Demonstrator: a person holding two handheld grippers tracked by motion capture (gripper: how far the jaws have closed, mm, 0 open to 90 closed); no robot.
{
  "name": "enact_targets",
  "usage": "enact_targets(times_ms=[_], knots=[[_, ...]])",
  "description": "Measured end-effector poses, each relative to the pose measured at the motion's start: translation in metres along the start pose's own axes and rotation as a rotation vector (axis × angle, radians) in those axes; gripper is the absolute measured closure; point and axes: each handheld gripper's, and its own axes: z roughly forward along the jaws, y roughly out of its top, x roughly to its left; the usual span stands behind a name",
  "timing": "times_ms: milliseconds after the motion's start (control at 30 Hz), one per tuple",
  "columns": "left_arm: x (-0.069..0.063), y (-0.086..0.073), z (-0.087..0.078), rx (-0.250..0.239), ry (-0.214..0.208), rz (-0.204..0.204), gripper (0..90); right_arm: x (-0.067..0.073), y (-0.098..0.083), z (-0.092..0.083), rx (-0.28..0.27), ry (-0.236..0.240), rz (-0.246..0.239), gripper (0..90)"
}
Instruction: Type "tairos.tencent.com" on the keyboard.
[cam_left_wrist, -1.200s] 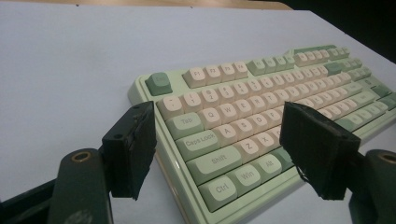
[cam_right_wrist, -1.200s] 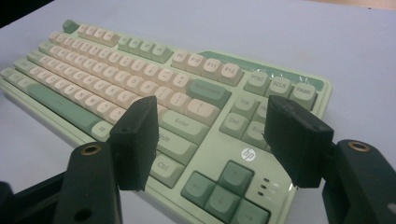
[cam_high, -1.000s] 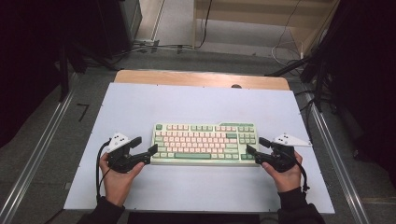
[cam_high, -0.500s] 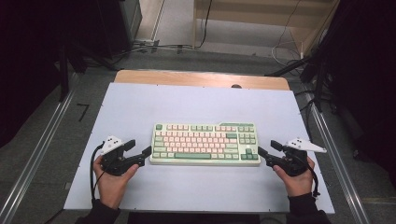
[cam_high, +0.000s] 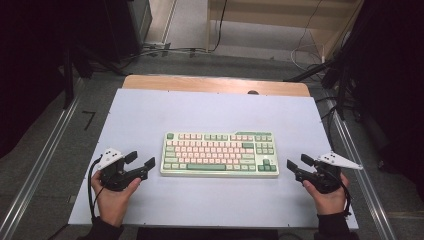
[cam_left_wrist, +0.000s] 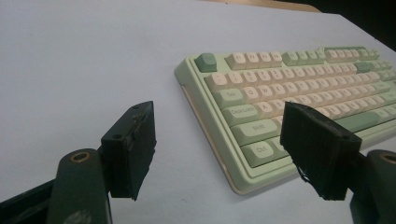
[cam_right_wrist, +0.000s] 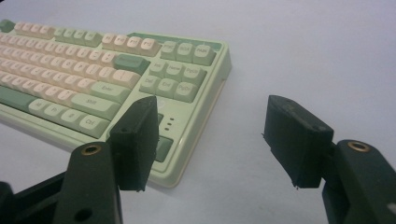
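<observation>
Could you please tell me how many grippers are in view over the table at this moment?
2. The left gripper is off the left end of the keyboard, jaws open; the right gripper is off its right end, jaws open. Neither touches it.

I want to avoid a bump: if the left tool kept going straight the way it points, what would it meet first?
Probably the keyboard: the open left tool aims at its near left end, nothing between.

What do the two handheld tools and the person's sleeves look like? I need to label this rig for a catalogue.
Each tool, left and right, is a black body with two blocky black jaws faced with dark pads. A pale grey three-cornered plate sits on top of each, and a black cable trails from the left one. The jaw arms show round brass-coloured holes. The person wears dark sleeves.
</observation>
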Motion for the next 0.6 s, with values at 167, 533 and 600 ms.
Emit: enact_targets(times_ms=[167,533,600], knots=[[0.003,-0.003,-0.004,0.008,0.01,-0.007,27.9,-0.005,-0.005,-0.006,-0.002,-0.023,0.01,34.2],[0.009,-0.009,-0.012,0.014,0.019,-0.02,27.8,-0.023,-0.016,-0.023,-0.008,-0.079,0.063,34.1],[0.009,-0.009,-0.013,0.013,0.023,-0.023,27.7,-0.025,-0.017,-0.025,-0.016,-0.086,0.072,33.6]])
